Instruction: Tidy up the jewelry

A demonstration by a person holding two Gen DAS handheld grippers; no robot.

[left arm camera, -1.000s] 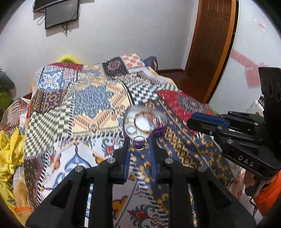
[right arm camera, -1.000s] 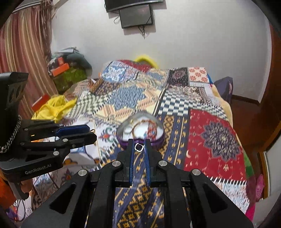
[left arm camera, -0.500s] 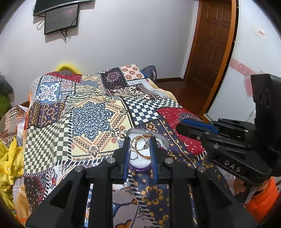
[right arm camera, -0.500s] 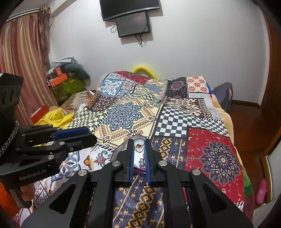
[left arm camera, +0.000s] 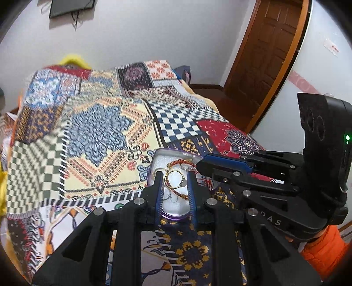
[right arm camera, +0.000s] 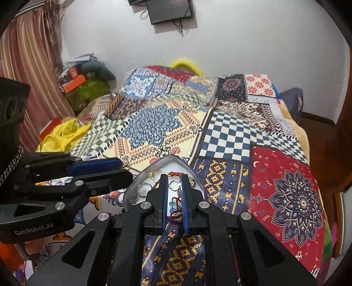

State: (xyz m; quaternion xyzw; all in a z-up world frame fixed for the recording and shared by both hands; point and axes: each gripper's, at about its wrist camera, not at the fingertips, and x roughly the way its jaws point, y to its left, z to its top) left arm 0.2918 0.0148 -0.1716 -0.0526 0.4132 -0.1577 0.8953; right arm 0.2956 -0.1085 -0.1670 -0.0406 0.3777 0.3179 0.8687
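A purple heart-shaped jewelry box (left arm camera: 154, 161) with a white lining lies open on the patchwork bedspread; it also shows in the right wrist view (right arm camera: 199, 182). Inside lie a red braided bracelet (left arm camera: 181, 162), gold hoops and small rings. My left gripper (left arm camera: 175, 181) is shut on a gold ring (left arm camera: 175, 180) and holds it just over the box. My right gripper (right arm camera: 173, 186) is shut on a small silver ring (right arm camera: 173, 184) over the same box. It comes in from the right in the left wrist view (left arm camera: 224, 164).
The bedspread (right arm camera: 231, 136) covers the whole bed. Yellow cloth (right arm camera: 63, 134) and a pile of boxes (right arm camera: 85, 88) lie at the bed's left. A wooden door (left arm camera: 268, 50) stands at the right. A screen (right arm camera: 169, 10) hangs on the far wall.
Both grippers have moved forward and down over the open box, each still holding its ring. The box now sits right under the fingertips.
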